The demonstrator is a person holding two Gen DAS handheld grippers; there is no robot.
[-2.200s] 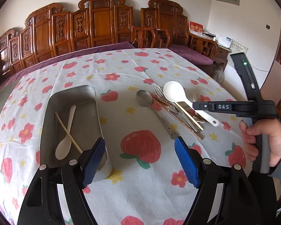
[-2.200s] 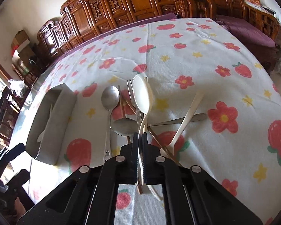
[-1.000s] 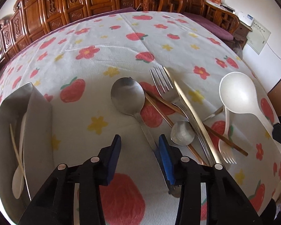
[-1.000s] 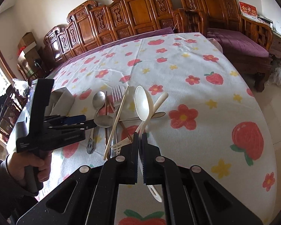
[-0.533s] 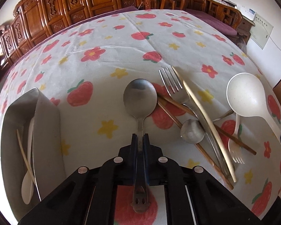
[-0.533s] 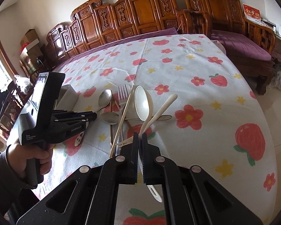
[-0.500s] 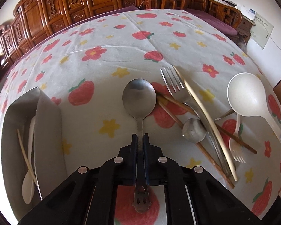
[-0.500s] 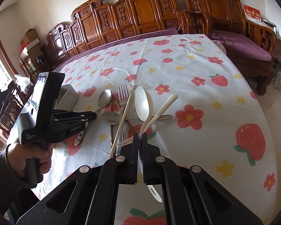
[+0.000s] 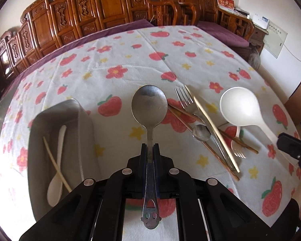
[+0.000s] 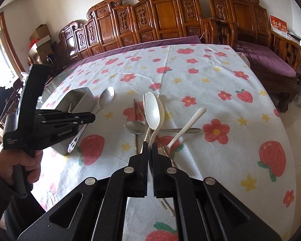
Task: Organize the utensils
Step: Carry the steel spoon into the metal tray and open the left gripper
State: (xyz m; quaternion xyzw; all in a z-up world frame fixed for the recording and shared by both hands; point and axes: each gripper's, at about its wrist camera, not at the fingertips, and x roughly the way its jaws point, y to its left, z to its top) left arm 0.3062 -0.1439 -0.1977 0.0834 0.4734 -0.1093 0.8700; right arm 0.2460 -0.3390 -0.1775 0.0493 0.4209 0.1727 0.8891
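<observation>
We see the left gripper [image 9: 150,148] clamped on the steel spoon [image 9: 149,108] above the strawberry-print tablecloth [image 9: 130,68]; the right gripper [image 10: 150,146] pinches the white ladle [image 10: 153,110]. Carved wooden chairs [image 10: 162,14] line the table's far edge.

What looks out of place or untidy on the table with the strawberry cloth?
The loose utensils lie crossed in a heap: a steel fork, brown wooden chopsticks, a small steel spoon and a pale plastic fork overlap at odd angles. Nothing looks spilled or broken.
</observation>
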